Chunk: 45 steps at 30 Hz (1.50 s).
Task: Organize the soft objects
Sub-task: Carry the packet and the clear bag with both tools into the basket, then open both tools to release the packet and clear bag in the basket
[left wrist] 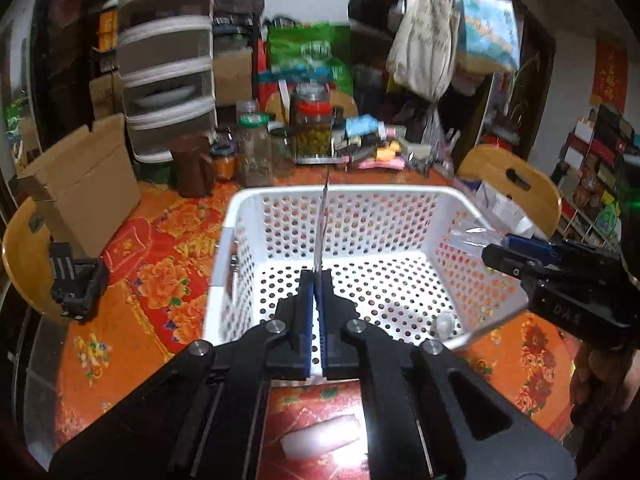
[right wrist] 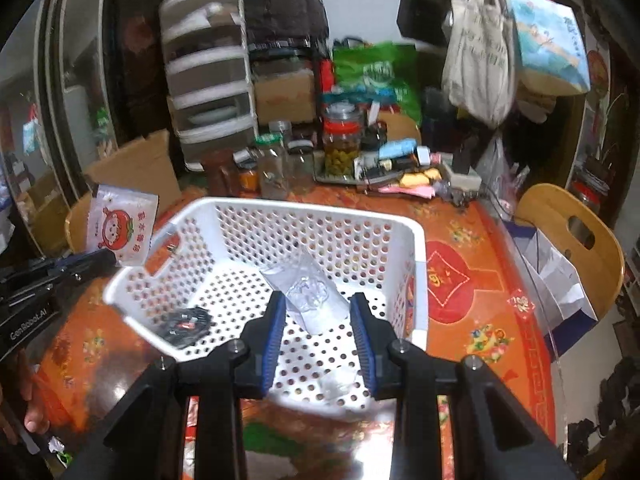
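Left wrist view: the left gripper [left wrist: 319, 280] is closed on a thin flat packet [left wrist: 322, 224], seen edge-on above the white perforated basket [left wrist: 304, 196]; from the right wrist that packet [right wrist: 122, 230] shows a red cartoon face and Chinese print too small to read, and the tool's body reads "GenRobot.AI"; the right gripper [right wrist: 319, 312] stands wide open, holding nothing, over a clear plastic bag [right wrist: 308, 292] lying inside the basket [right wrist: 418, 248]; a small black item [right wrist: 186, 322] lies on the basket floor; an orange floral tablecloth [right wrist: 472, 304] lies beneath.
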{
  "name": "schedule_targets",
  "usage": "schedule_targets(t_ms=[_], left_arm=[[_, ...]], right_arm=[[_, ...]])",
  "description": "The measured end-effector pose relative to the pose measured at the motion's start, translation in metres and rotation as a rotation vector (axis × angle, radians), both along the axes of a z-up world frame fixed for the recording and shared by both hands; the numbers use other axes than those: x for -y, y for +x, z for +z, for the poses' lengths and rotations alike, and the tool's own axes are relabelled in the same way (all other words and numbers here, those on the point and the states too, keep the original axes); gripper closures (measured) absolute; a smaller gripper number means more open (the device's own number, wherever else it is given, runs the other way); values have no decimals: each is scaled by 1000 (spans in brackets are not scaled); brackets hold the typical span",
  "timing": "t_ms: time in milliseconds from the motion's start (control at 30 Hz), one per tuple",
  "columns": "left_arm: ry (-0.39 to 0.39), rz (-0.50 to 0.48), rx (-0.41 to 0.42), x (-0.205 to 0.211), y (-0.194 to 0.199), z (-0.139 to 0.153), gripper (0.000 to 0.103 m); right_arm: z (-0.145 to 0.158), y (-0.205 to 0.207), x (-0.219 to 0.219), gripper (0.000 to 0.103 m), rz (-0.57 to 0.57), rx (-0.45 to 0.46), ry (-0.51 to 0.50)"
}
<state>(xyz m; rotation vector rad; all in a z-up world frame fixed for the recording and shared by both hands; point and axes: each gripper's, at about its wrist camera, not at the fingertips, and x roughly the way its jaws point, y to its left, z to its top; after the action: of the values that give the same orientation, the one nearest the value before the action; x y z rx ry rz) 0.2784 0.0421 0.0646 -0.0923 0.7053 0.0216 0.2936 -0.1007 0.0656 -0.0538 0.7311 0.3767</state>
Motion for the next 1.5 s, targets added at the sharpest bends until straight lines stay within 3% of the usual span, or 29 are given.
schedule_targets(t_ms=[267,400,933,1067,1100,1167,1333,1500], left_arm=[[-3,18,-231,11,80,-44,101],[15,22,-280,14,98,-59,101],[-14,14,-305,2,107,-82,100],[-27,2,-294,1,106,-79,98],[-29,-1,-288,1,105,-78,96],[-31,-4,-273,1,102,-73,89],[-13,2,-196,-2,88,-51,38],[12,-2,-143,-5,69,-28,21]], right_arm=[[-37,57,-20,71,-23,-149,-121],[-47,75,-26,71,-30,-187,-153],[-64,88,-38,70,-18,-247,-168],[-62,85,-37,60,-12,-236,-142],[-61,84,-37,57,-10,-234,-137],[-58,81,-40,37,-11,-224,-140],[-47,71,-38,34,-5,-201,-120],[-37,61,-29,31,-10,-182,-105]])
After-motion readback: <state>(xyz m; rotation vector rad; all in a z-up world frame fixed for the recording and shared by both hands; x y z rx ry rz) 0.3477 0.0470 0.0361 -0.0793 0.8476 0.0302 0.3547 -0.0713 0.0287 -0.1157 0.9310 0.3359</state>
